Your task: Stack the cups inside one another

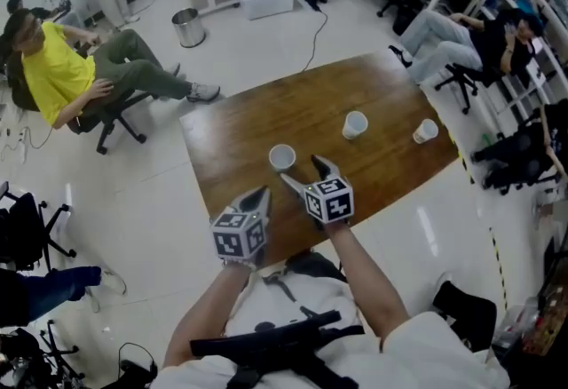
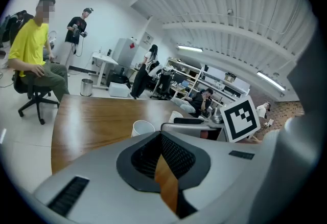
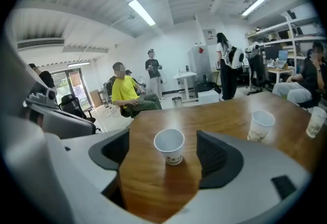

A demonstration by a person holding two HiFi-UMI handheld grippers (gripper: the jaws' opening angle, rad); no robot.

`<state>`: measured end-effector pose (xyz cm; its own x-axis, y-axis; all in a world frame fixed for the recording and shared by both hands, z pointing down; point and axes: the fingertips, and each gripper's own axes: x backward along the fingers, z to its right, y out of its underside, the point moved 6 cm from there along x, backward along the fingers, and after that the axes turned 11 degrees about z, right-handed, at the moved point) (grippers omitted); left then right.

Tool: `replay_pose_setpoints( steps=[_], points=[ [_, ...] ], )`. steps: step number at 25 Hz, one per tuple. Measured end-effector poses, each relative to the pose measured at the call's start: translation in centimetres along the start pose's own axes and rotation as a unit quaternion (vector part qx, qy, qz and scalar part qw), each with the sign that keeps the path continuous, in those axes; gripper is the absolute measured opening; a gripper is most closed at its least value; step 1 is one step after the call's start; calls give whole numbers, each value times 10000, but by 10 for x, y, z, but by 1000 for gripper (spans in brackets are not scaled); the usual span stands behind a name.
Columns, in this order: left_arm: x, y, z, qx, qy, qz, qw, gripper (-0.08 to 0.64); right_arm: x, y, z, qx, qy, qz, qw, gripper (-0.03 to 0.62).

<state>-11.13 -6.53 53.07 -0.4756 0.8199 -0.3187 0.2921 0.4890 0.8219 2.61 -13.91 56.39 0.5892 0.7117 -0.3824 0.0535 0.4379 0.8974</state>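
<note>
Standing cup point(image 3: 169, 145): upright on the counter point(image 3: 153, 182), between the right fingers point(image 3: 217, 154), untouched.
Right fingers: spread wide.
Left fingers point(image 2: 176, 156): pressed together, empty.
Other cups point(image 3: 260, 125): two, beyond the right fingers, rightward.

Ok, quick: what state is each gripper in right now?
Left gripper: jaws together, holding nothing.
Right gripper: jaws wide open, holding nothing; the nearest cup stands just ahead of them, untouched.
</note>
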Motion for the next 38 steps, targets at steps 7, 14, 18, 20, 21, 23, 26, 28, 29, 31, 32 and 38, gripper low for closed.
replay_pose_setpoints(
  steps=[7, 14, 18, 20, 21, 23, 26, 28, 29, 31, 32, 38],
  points=[
    [-7, 2, -13, 115, -404, 52, 9991, -12, -53, 18, 5, 423, -312, -507, 9973, 451],
    [-1, 5, -25, 256, -708, 120, 9971, -11, -80, 26, 3, 930, -372, -756, 9921, 451],
    [-3, 9, -28, 294, -807, 101, 9963, -11, -91, 31, 6, 1045, -391, -843, 9902, 451],
    [-3, 10, -28, 302, -831, 96, 9960, -11, -94, 35, 7, 1078, -407, -917, 9891, 441],
    [-3, 10, -27, 301, -836, 97, 9960, -11, -95, 36, 5, 1083, -433, -949, 9886, 431],
    [-4, 9, -27, 296, -843, 102, 9959, -11, -96, 42, 4, 1091, -441, -1049, 9875, 419],
    [-5, 9, -26, 285, -836, 108, 9960, -11, -98, 45, 7, 1178, -369, -1102, 9862, 394],
    [-5, 10, -25, 265, -825, 96, 9962, -12, -97, 44, 7, 1196, -370, -1079, 9862, 391],
    [-6, 10, -25, 255, -816, 89, 9963, -11, -97, 42, 6, 1199, -388, -1031, 9866, 391],
    [-8, 10, -24, 236, -781, 80, 9966, -11, -94, 32, 5, 1227, -388, -865, 9879, 390],
    [-9, 10, -23, 223, -754, 73, 9969, -11, -92, 30, 7, 1212, -361, -822, 9886, 390],
    [-23, 6, -14, 112, -529, 19, 9985, -12, -74, 20, 28, 955, -133, -654, 9932, 388]
  ],
)
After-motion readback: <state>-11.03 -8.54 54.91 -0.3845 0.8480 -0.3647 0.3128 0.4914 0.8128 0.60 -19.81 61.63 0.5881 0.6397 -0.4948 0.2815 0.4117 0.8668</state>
